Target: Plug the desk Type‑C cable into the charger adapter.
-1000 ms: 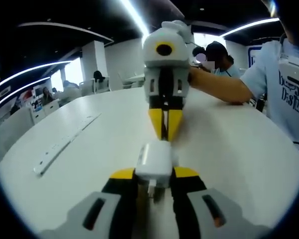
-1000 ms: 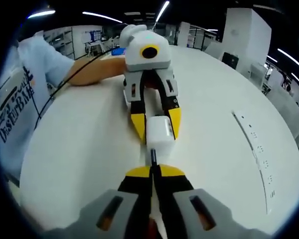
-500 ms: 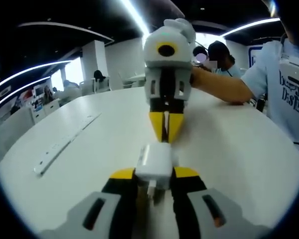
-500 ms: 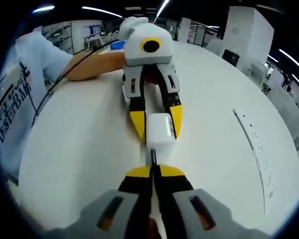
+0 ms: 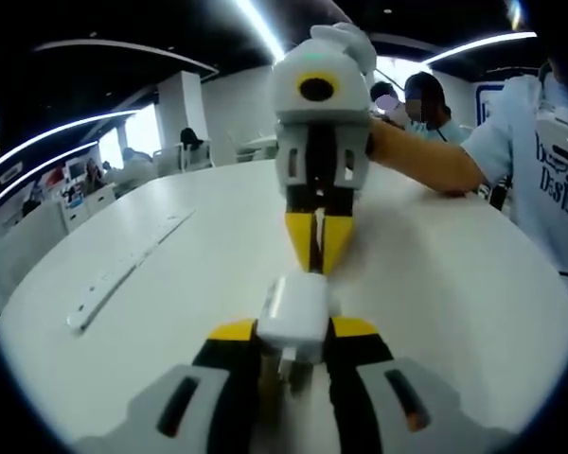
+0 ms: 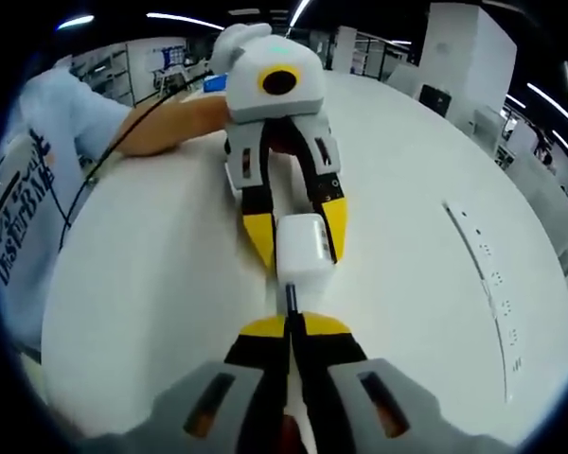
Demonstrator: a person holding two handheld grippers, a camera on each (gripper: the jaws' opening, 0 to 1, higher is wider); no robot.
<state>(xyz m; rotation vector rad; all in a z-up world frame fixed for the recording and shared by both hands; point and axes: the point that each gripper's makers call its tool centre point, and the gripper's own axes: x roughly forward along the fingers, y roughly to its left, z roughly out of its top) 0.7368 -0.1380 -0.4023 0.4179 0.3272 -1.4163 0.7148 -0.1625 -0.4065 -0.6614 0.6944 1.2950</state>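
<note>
- Left gripper (image 5: pixel 293 333), in the left gripper view, clamps the white charger adapter (image 5: pixel 292 308) between its 2 yellow-tipped jaws, just above the white table (image 5: pixel 170 312).
- Facing it in that view, the right gripper (image 5: pixel 315 248) points its yellow tips, pressed together, at the adapter's far face; the tips sit right at the adapter, and contact cannot be confirmed.
- At the left of the table lies a long white power strip (image 5: pixel 123 271).
- A person's forearm (image 5: pixel 421 163) rests on the table behind the right gripper, with a pale blue printed shirt (image 5: pixel 549 180) at the right edge.
- Seated people show in the office background.

- Right gripper (image 6: pixel 292 327), in the right gripper view, has its 2 jaws closed on the dark Type-C cable plug (image 6: pixel 290 301), whose tip pokes forward and meets the near face of the charger adapter (image 6: pixel 302 252).
- Left gripper (image 6: pixel 293 236) reaches in from the far side, its 2 yellow tips flanking the adapter and holding it.
- The power strip (image 6: pixel 488 274) lies on the table (image 6: pixel 151 274) at the right, well apart from the grippers.
- A thin dark cable (image 6: pixel 123 142) runs beside the forearm (image 6: pixel 175 123) at upper left.
</note>
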